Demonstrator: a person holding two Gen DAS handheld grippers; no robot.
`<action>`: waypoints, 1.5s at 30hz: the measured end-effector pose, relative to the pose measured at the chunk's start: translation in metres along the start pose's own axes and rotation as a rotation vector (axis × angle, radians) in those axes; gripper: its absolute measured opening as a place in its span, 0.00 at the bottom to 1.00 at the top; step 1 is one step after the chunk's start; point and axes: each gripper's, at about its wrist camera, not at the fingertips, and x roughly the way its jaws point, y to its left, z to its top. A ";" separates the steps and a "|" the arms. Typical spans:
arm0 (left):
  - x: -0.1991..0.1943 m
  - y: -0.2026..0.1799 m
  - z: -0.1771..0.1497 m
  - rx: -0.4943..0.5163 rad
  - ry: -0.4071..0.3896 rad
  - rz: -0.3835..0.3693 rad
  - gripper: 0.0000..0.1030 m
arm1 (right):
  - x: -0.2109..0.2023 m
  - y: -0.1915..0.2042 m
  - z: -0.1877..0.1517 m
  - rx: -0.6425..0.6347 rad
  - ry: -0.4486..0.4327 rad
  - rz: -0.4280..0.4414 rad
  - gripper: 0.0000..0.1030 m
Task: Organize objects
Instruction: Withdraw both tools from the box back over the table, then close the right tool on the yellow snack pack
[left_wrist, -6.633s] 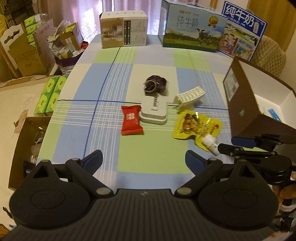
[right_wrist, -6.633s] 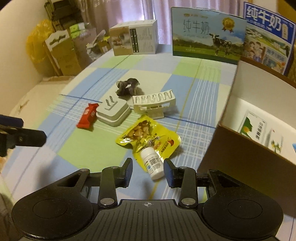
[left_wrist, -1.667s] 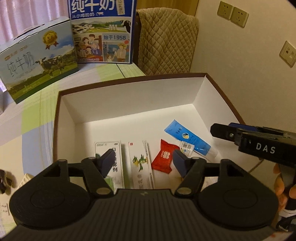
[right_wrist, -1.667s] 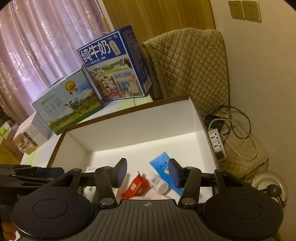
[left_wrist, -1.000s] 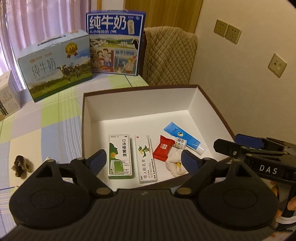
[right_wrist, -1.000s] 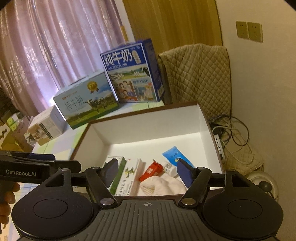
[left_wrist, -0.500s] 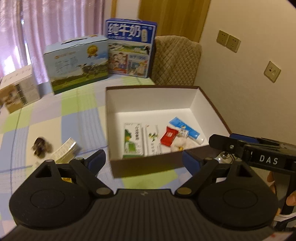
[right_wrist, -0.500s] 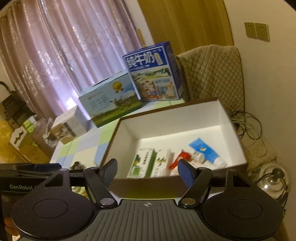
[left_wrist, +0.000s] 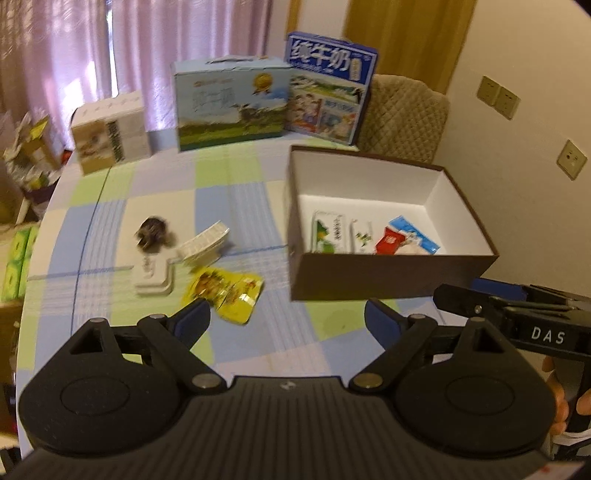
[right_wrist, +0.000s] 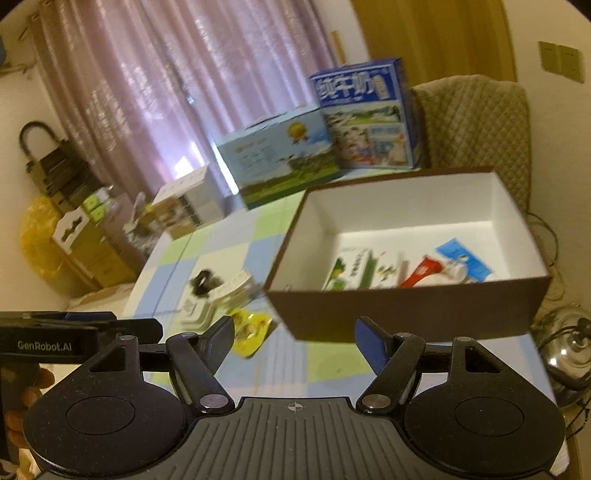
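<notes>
**Both Tongs Open Above the Desk; Storage Box Partly Filled**

**Limits of view.** Both frames are showing motion blur, so print on the packages is not readable. The near wall of the brown box (left_wrist: 388, 273) is hiding the lower ends of the items lying inside it. In the left wrist view, the right tongs (left_wrist: 476, 299) are entering from the right edge and are cut off there; fingertips of the hand holding them are just showing at the frame edge. In the right wrist view, the left tongs (right_wrist: 110, 325) are likewise cut off at the left edge.

**Tongs.** The left tongs (left_wrist: 288, 317) are standing wide and are holding nothing. The right tongs (right_wrist: 295, 334) are also standing wide and empty. Both are hovering over the near edge of the desk (left_wrist: 236, 206), which is wearing a checked cloth.

**Task items.** Inside the box, a green-and-white carton (left_wrist: 327, 236), a narrow white carton (left_wrist: 362, 236), a red sachet (left_wrist: 388, 242) and a blue tube (left_wrist: 413, 230) are lying side by side. Outside it, to the left, a yellow snack pouch (left_wrist: 229, 291), a white plug adapter (left_wrist: 153, 275), a white ribbed clip (left_wrist: 205, 243) and a dark hair tie (left_wrist: 151, 232) are lying close together on the cloth.

**Surroundings.** Two milk cartons (left_wrist: 231, 103) and a smaller white box (left_wrist: 110, 131) are standing along the far edge. A quilted chair back (left_wrist: 402, 118) is standing behind the brown box.
</notes>
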 end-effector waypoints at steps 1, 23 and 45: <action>-0.002 0.005 -0.004 -0.011 0.003 0.007 0.86 | 0.003 0.003 -0.003 -0.007 0.009 0.008 0.67; 0.035 0.101 -0.042 -0.185 0.084 0.193 0.86 | 0.121 0.062 -0.040 -0.209 0.140 0.092 0.67; 0.106 0.172 -0.053 -0.272 0.133 0.251 0.85 | 0.280 0.098 -0.063 -0.606 0.150 0.000 0.66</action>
